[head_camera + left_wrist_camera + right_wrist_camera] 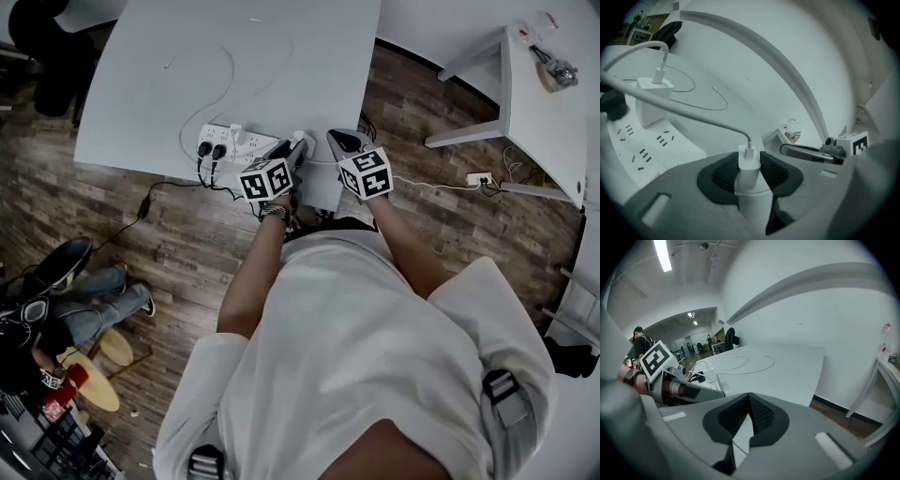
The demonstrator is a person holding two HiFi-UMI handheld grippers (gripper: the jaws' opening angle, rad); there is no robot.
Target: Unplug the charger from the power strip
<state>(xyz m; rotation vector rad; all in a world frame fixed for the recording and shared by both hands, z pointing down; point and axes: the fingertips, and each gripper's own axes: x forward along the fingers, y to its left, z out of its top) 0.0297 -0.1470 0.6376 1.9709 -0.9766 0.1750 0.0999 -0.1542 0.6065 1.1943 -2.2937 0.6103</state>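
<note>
A white power strip point(236, 145) lies near the front edge of the white table point(281, 56). Two black plugs point(211, 150) and one white charger point(652, 101) sit in the power strip point(642, 145). My left gripper point(298, 145) is just right of the strip and is shut on a second white charger point(749, 171). This charger is clear of the strip, and its white cable point(684, 110) arcs back to the left. My right gripper point(339, 141) hovers beside the left one. In its own view the right gripper point(749, 401) has its pads together with nothing between them.
Thin white cables point(220, 80) loop across the tabletop. Black cords point(173, 192) hang from the table edge to the wooden floor. A second white table point(553, 112) stands at the right, with a floor socket point(479, 178) near it. A seated person point(84, 300) is at lower left.
</note>
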